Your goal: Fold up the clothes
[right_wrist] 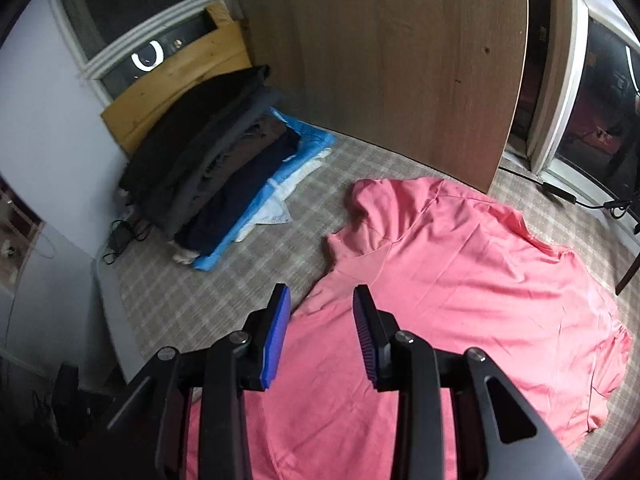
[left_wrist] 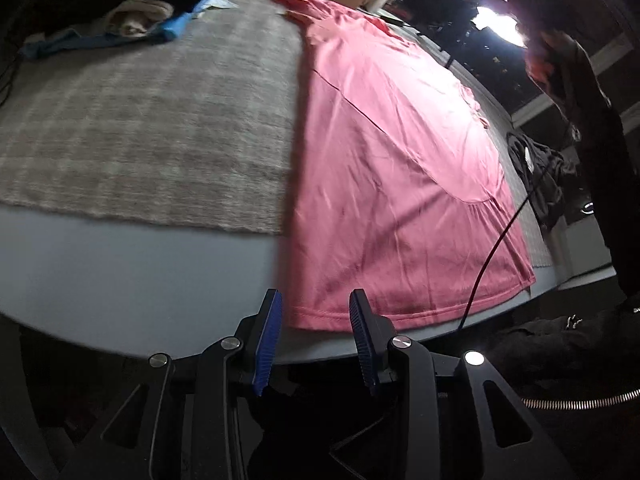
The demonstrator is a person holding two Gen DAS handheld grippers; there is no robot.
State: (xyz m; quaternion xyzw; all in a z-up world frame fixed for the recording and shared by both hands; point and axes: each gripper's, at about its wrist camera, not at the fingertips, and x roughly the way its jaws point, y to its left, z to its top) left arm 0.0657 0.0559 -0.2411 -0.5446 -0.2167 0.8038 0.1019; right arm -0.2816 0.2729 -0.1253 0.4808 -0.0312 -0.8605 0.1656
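While a pink shirt [left_wrist: 392,168] is lying spread flat on the checked cloth [left_wrist: 152,120] covering the table [left_wrist: 120,276], ready for folding, the left gripper [left_wrist: 316,320] is hovering over its near hem, jaws partly apart and holding nothing. The right gripper [right_wrist: 322,312] is hanging above the shirt's left edge, also partly apart and empty. Folded dark clothes [right_wrist: 216,152] are waiting stacked at the far left, well clear.

pink shirt [left_wrist: 400,168] flat on plaid cloth [left_wrist: 152,120] | left gripper [left_wrist: 316,304] fingers apart, empty
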